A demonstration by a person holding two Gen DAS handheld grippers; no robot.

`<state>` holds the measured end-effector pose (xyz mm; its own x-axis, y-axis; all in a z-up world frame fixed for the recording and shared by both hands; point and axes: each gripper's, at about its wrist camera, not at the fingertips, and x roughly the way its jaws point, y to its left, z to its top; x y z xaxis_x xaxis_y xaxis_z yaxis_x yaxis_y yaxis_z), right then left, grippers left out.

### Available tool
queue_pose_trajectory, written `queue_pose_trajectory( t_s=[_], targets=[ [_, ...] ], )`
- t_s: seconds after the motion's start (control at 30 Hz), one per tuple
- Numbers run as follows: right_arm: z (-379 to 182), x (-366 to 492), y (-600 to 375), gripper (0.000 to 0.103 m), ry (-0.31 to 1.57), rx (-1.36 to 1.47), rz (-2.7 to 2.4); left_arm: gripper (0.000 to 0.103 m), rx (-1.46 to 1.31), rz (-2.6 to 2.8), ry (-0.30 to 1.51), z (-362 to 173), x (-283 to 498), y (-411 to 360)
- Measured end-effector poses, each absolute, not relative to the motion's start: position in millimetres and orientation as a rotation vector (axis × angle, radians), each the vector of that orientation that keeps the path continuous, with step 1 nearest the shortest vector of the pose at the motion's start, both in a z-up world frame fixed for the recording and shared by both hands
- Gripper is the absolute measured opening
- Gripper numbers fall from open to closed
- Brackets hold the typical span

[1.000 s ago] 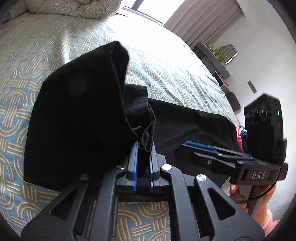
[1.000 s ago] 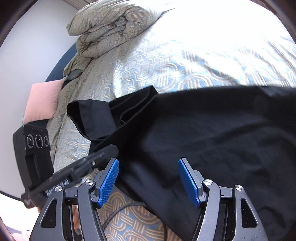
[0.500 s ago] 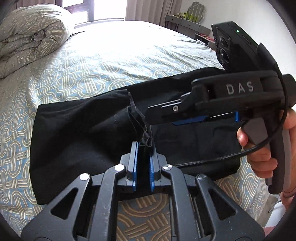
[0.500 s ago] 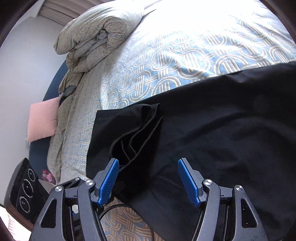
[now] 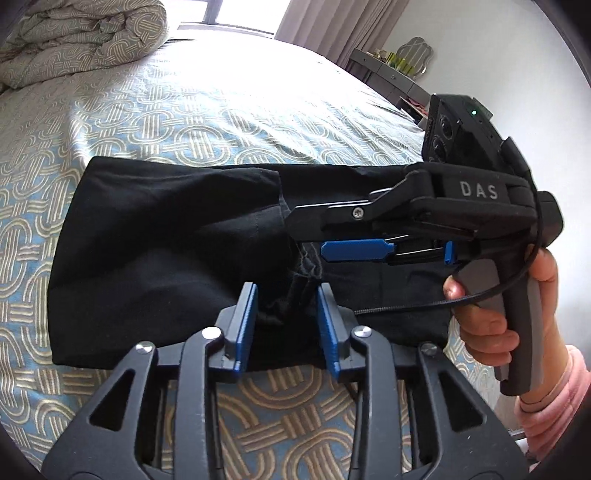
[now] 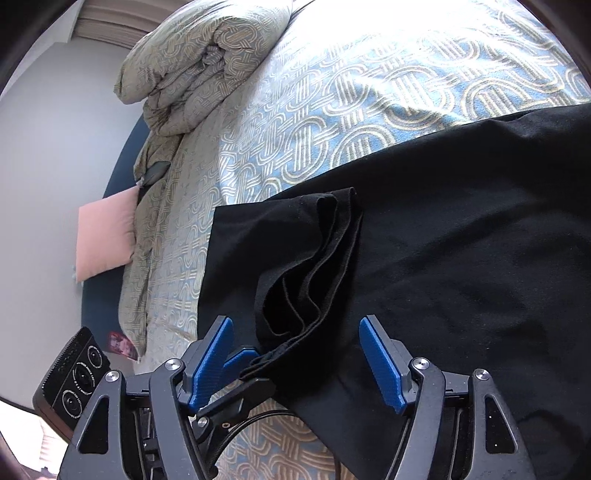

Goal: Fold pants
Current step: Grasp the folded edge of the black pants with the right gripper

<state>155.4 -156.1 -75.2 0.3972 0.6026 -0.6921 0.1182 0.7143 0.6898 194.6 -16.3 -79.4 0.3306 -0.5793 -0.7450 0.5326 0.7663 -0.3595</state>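
Black pants (image 5: 166,236) lie folded on the patterned bedspread (image 5: 184,122). My left gripper (image 5: 287,321) sits at their near edge. Its jaws are opening, and a bunched hem (image 5: 304,275) stands loose between the blue pads, untouched. My right gripper (image 5: 310,236), held by a hand (image 5: 491,325), hovers side-on just above the pants. In the right wrist view the right gripper (image 6: 297,356) straddles the stacked fabric layers (image 6: 314,273). Its jaws are opening too, and the pads (image 6: 382,363) press on nothing. One left-gripper pad (image 6: 242,357) shows at the lower left.
A rolled duvet (image 5: 74,33) lies at the head of the bed, with a pink pillow (image 6: 105,232) beside the mattress. A dresser with a mirror (image 5: 399,70) stands by the far wall. The bed's near edge runs just under both grippers.
The left jaws, shut on the pants' edge before, have parted and let it go. The lifted fabric now lies flat over the pants. The right gripper came lower over the folded edge.
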Motion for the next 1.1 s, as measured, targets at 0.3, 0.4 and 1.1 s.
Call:
queue_pose_trajectory(
  t_s=[0.3, 0.4, 1.1],
  targets=[
    [-90, 174, -134, 0.075, 1.214, 0.764, 0.367, 0.039, -0.163, -0.579, 1.003, -76, 187, 63],
    [-82, 170, -137, 0.075, 1.226, 0.732, 0.366, 0.040, -0.180, -0.509, 0.997, -79, 184, 90],
    [-116, 180, -141, 0.077, 1.240, 1.007, 0.508, 0.051, -0.139, -0.442, 1.083, -113, 188, 106]
  ],
)
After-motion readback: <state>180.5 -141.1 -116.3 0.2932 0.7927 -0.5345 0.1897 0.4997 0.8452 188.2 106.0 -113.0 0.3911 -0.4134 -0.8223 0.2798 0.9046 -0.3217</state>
